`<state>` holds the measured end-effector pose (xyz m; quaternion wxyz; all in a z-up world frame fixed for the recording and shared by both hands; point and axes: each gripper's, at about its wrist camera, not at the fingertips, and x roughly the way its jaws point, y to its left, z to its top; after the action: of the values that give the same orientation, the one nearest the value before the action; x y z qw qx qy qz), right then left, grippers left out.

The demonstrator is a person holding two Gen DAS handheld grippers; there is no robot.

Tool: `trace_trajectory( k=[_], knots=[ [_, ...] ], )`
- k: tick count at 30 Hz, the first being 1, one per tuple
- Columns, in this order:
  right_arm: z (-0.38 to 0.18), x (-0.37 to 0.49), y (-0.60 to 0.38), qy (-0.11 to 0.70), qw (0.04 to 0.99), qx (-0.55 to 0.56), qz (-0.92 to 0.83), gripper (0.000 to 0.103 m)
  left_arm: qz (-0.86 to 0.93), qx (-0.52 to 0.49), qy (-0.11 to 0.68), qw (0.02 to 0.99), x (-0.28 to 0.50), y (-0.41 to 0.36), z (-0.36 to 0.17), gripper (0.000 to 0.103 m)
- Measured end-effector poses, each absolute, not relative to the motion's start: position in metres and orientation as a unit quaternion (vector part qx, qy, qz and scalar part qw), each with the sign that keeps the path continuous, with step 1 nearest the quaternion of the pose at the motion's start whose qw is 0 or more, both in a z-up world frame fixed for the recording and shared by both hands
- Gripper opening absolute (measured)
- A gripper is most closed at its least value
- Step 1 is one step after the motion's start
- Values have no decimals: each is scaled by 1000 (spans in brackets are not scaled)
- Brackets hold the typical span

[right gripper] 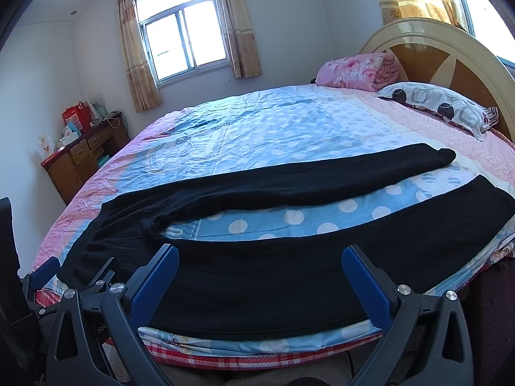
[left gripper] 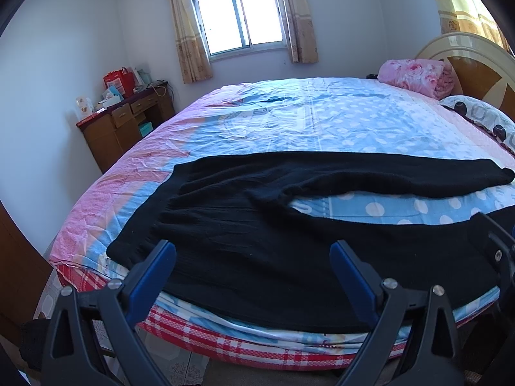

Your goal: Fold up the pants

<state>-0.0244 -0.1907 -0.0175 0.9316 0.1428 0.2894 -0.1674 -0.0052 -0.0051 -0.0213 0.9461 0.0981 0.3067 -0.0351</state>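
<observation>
Only the right wrist view shows both cuffs of the black pants [right gripper: 257, 276], spread across the bed [right gripper: 257, 135] mid-frame; left gripper [left gripper: 252, 270] and right gripper [right gripper: 259, 276] gape wide, empty; pillow [right gripper: 441, 106] upper right

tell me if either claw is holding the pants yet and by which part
Nothing is held. The left claw and right claw are both open above the near edge of the black pants, which lie spread flat on the bed.
</observation>
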Motion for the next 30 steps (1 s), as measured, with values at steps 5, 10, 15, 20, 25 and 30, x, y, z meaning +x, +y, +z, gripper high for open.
trace_trajectory(
  k=[5, 10, 15, 20, 25, 30],
  knots=[
    [-18, -24, -191, 290, 931, 144, -167, 102, -36, 98, 309, 945, -2, -3, -21, 99],
    [-19, -24, -191, 292, 931, 144, -166, 102, -38, 96, 315, 943, 0, -1, -24, 99],
    [-19, -21, -193, 291, 932, 138, -167, 102, -43, 102, 325, 939, 12, 6, -30, 99],
    [-22, 2, -205, 302, 939, 96, -136, 102, -29, 117, 325, 938, 36, 24, -34, 99],
    [-31, 40, -217, 349, 931, 31, -100, 102, -21, 111, 354, 928, 78, 50, -38, 99],
    [-9, 98, -223, 328, 944, 10, -39, 102, -36, 85, 385, 918, 123, 68, -38, 99]
  ],
)
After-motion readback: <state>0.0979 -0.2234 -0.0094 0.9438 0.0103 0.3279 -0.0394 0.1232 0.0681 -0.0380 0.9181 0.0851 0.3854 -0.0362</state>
